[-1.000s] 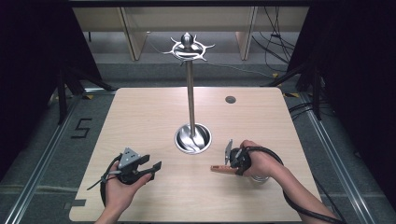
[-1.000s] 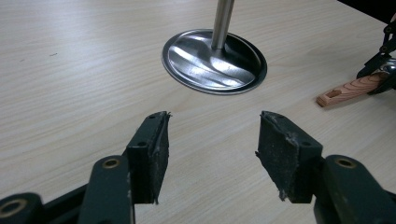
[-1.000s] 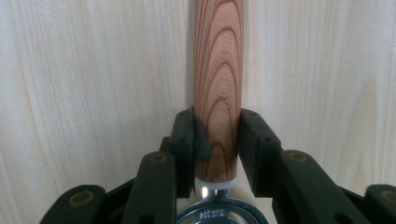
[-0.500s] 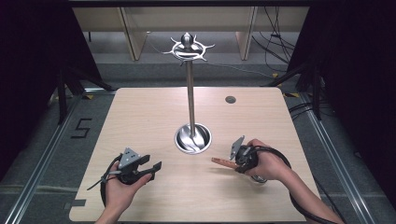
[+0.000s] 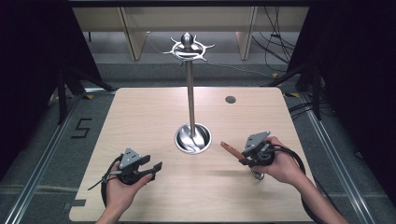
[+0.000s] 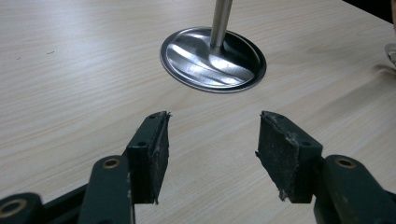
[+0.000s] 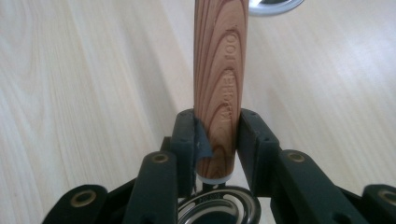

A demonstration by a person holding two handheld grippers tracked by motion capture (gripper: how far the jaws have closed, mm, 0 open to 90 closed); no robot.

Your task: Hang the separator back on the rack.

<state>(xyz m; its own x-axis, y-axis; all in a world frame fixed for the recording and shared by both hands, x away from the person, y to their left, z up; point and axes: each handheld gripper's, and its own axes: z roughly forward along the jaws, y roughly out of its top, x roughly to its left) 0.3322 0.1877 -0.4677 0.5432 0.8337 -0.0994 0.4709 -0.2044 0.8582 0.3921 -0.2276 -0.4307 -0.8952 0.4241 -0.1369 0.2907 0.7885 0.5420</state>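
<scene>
Left gripper [image 5: 156, 166] black, grey three-cornered plate on top, worn dark jaw pads [image 6: 289, 154], brass-coloured rivets, right gripper [image 5: 243, 157] alike, black looping cable, bare forearms

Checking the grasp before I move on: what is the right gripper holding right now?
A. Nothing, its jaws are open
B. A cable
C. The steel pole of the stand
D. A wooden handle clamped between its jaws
D: in the right gripper view, the right gripper has both jaws pressed against the wooden handle, which sticks out past them toward the stand's round base.
</scene>
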